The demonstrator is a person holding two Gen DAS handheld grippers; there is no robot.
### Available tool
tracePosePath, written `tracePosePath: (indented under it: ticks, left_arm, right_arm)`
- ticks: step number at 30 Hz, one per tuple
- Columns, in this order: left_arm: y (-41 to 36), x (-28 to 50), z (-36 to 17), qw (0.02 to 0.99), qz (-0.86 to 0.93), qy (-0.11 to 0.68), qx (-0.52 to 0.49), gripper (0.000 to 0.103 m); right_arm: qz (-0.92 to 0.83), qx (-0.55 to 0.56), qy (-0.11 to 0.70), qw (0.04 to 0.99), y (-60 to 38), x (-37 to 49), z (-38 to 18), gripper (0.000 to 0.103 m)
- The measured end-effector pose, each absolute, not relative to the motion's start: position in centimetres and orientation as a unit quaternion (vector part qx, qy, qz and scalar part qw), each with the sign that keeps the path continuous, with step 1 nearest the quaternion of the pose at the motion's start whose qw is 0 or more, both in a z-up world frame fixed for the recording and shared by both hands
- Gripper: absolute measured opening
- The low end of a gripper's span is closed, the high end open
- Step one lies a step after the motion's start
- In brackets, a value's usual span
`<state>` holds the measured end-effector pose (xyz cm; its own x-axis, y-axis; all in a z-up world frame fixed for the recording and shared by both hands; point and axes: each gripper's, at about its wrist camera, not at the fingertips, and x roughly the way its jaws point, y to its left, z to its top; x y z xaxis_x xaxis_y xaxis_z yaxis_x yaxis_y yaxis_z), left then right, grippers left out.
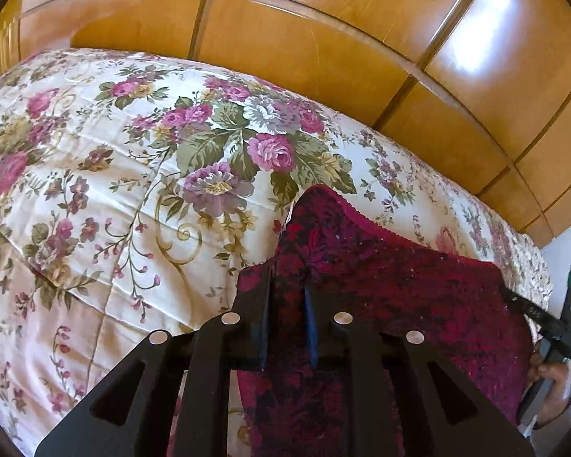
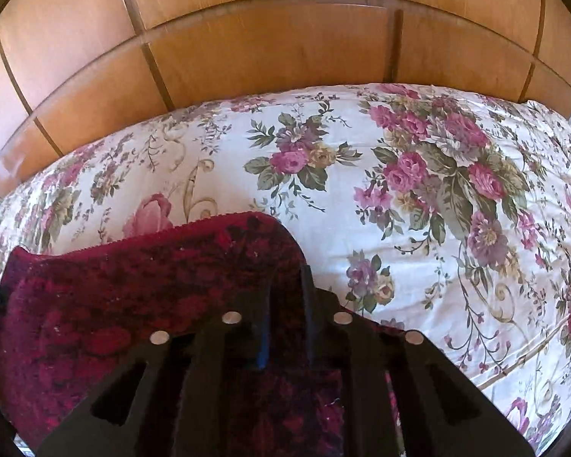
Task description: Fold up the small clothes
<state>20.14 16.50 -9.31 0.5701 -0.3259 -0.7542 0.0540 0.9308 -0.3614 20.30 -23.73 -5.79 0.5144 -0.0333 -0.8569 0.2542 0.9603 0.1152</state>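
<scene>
Garment: your dark red velvety patterned cloth (image 1: 380,278) hangs stretched between both grippers, lower right in the left view, lower left in the right view, above the floral cream bedspread (image 1: 133,175) | Fingers: your left gripper (image 1: 289,297) and right gripper (image 2: 285,297) stand narrow, each pinching a cloth corner | Pose: both tilt downward, wooden panelled headboard (image 2: 270,49) across the top.

Between the jaws of your left tool (image 1: 287,304) you see a dark red garment (image 1: 399,285) of fuzzy, matt knit cloth with pale lint. Beyond it lies the bed's quilt (image 1: 133,190), smooth floral cotton with stitched seams. Behind that stand glossy varnished wooden panels (image 1: 323,38). Both tools, the right tool (image 2: 285,304) included, are matt black plastic with shiny metal pins.
</scene>
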Motion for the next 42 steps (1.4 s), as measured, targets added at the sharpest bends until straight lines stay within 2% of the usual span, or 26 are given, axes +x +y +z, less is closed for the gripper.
tracePosePath:
  ticks: [1, 2, 6, 9, 13, 18, 19, 21, 23, 25, 26, 28, 30, 35, 42]
  left_arm:
    - [16.7, 19.7, -9.0, 0.876, -0.102, 0.447, -0.152, 0.025]
    - [16.9, 19.4, -8.6, 0.879, -0.096, 0.442, -0.152, 0.027]
    - [17.4, 17.4, -6.4, 0.9, -0.073, 0.405, -0.146, 0.028]
    - [17.2, 15.0, -4.7, 0.917, -0.069, 0.373, -0.123, 0.028]
    - [16.0, 11.3, -3.6, 0.927, -0.101, 0.347, -0.097, 0.028]
    - [13.7, 10.0, -6.5, 0.915, -0.112, 0.384, -0.052, 0.028]
    - [13.8, 10.5, -7.7, 0.906, -0.103, 0.406, -0.055, 0.028]
    - [14.4, 10.9, -8.6, 0.899, -0.1, 0.416, -0.089, 0.028]
    - [14.3, 10.7, -8.0, 0.902, -0.097, 0.412, -0.083, 0.028]
    - [13.8, 10.1, -6.9, 0.909, -0.096, 0.4, -0.073, 0.028]
    - [13.5, 9.8, -6.5, 0.91, -0.099, 0.396, -0.07, 0.031]
    - [12.8, 9.0, -5.6, 0.916, -0.102, 0.382, -0.06, 0.052]
    - [12.1, 8.5, -5.1, 0.92, -0.106, 0.374, -0.053, 0.052]
    - [9.2, 7.7, -4.4, 0.918, -0.134, 0.372, -0.026, 0.052]
    - [6.0, 7.4, -4.9, 0.911, -0.164, 0.378, -0.005, 0.052]
  right_arm:
    - [-0.084, 0.117, 0.488, 0.861, -23.8, 20.3, -5.9, 0.025]
    - [-0.086, 0.121, 0.49, 0.859, -24.0, 20.2, -5.9, 0.034]
    - [-0.087, 0.156, 0.482, 0.858, -25.0, 19.2, -5.4, 0.051]
    - [-0.08, 0.169, 0.472, 0.862, -25.3, 17.9, -4.5, 0.057]
    - [-0.068, 0.169, 0.453, 0.873, -25.1, 15.2, -3.1, 0.057]
    - [-0.052, 0.183, 0.455, 0.87, -25.1, 11.9, -3.3, 0.052]
    - [-0.054, 0.186, 0.455, 0.869, -25.2, 11.5, -3.6, 0.053]
    - [-0.064, 0.21, 0.455, 0.863, -26.1, 10.8, -4.5, 0.068]
    - [-0.059, 0.247, 0.452, 0.855, -27.0, 10.0, -4.8, 0.071]
    - [-0.048, 0.267, 0.451, 0.85, -27.7, 9.4, -4.8, 0.08]
    - [-0.043, 0.278, 0.453, 0.846, -28.0, 9.0, -5.0, 0.088]
    - [-0.027, 0.299, 0.455, 0.838, -28.6, 8.1, -5.5, 0.09]
    - [-0.01, 0.32, 0.459, 0.829, -28.9, 7.1, -6.1, 0.096]
    - [0.038, 0.386, 0.462, 0.798, -29.6, 4.7, -8.0, 0.101]
    - [0.079, 0.397, 0.458, 0.792, -29.4, 3.3, -8.4, 0.101]
